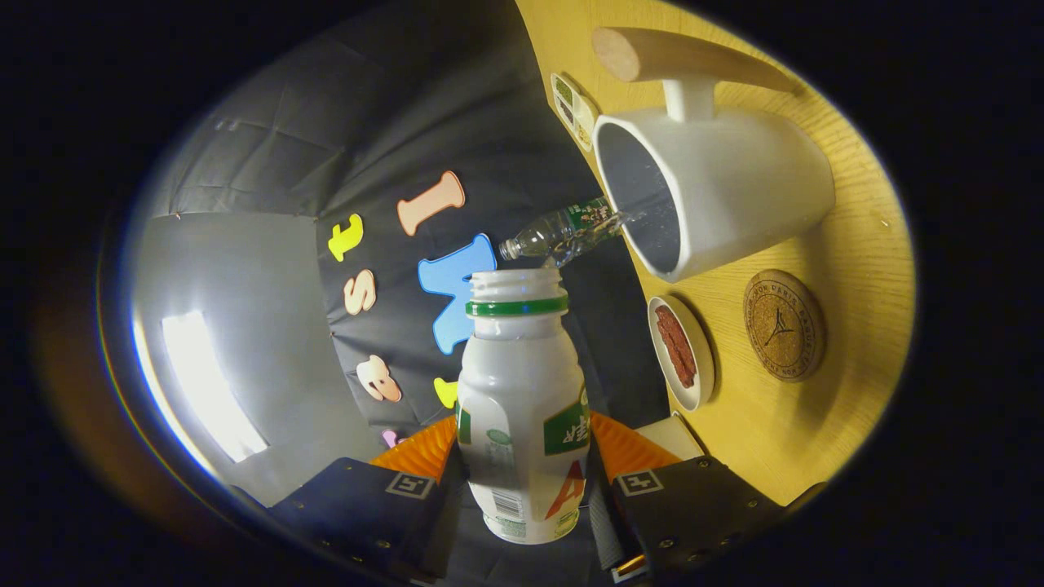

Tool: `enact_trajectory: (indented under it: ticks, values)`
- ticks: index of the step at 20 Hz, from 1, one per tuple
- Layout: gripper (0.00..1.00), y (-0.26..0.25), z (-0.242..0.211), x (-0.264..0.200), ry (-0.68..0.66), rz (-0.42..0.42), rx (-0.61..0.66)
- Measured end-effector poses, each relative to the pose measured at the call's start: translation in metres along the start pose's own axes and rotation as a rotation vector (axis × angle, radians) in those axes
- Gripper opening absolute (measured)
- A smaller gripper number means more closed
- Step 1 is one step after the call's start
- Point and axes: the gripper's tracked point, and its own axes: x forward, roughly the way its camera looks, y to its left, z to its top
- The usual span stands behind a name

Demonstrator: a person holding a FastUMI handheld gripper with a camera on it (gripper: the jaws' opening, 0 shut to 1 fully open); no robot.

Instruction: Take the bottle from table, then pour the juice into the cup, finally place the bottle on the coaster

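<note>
We see our tool [522, 481] closed narrowly around the body of the bottle [522, 408], one finger pressing on each side. The bottle is white with a green neck ring, its cap off, its open mouth pointing toward the white cup [734, 187] just beyond. The view is rolled, so the worktop [848, 244] stands on edge. Near the cup lie the cork coaster [784, 325] and a small dish [682, 352].

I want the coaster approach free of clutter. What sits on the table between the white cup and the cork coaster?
In the gripper view, only bare table lies between the cup and the coaster. The claw is shut on the bottle.
</note>
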Motion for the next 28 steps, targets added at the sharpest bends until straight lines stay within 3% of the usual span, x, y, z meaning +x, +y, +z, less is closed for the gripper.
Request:
enact_trajectory:
  ticks: [28]
  values:
    - [0.66,0.015,0.015,-0.002,-0.044,0.033,0.093]
